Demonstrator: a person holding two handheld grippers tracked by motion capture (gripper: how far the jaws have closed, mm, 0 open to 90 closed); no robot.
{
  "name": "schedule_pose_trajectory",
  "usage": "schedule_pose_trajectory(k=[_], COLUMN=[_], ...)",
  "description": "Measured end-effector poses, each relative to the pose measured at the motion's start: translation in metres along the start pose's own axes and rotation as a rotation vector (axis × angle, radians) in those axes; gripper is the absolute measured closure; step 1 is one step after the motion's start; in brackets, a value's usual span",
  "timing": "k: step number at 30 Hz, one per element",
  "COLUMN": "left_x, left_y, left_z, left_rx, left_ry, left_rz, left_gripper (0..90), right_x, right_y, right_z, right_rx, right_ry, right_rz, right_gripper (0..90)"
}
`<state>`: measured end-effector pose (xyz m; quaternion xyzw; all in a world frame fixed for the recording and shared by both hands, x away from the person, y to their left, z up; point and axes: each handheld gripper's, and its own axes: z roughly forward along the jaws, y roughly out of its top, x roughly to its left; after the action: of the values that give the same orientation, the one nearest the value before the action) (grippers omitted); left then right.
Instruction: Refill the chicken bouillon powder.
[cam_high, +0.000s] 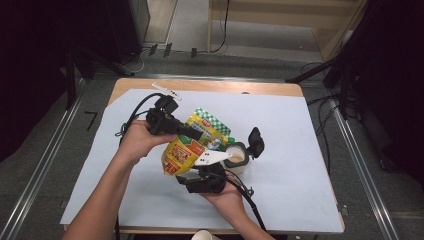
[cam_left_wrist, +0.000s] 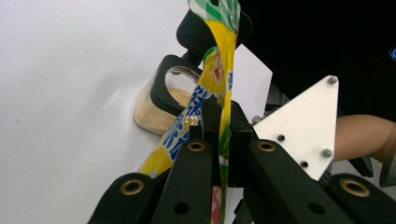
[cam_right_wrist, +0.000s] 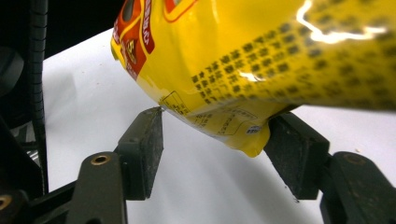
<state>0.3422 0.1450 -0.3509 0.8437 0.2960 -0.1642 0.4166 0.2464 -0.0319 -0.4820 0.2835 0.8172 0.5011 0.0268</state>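
A yellow and green snack pouch (cam_high: 187, 150) hangs tilted over the white sheet, just left of a small clear jar (cam_high: 236, 159). The jar holds brown granules, and its black flip lid (cam_high: 256, 141) stands open. My left gripper (cam_high: 186, 132) is shut on the pouch's upper edge; in the left gripper view its jaws (cam_left_wrist: 219, 135) pinch the thin pouch (cam_left_wrist: 219, 70), with the jar (cam_left_wrist: 159, 112) beyond. My right gripper (cam_high: 192, 176) sits below the pouch. In the right gripper view it (cam_right_wrist: 217, 149) stands open, with the pouch's bottom (cam_right_wrist: 233, 60) resting between and above the pads.
A white sheet (cam_high: 300, 150) covers most of the wooden table (cam_high: 200, 86). A small white strip (cam_high: 166, 91) lies near the back edge. A paper cup (cam_high: 205, 235) pokes in at the front edge. Metal rails run along both sides of the table.
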Motion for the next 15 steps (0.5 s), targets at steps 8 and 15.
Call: schedule_pose_trajectory(k=[8, 15], left_x=[0.010, 0.024], left_y=[-0.004, -0.008], left_z=[-0.014, -0.025], left_rx=[-0.048, -0.086], left_ry=[0.004, 0.013], left_rz=[-0.018, -0.064], left_gripper=[90.0, 90.0], right_x=[-0.002, -0.005], right_y=[0.002, 0.004], right_z=[-0.004, -0.007], right_rx=[-0.011, -0.024], right_ry=[-0.014, -0.020], right_rz=[-0.003, 0.001], right_gripper=[39.1, 39.7])
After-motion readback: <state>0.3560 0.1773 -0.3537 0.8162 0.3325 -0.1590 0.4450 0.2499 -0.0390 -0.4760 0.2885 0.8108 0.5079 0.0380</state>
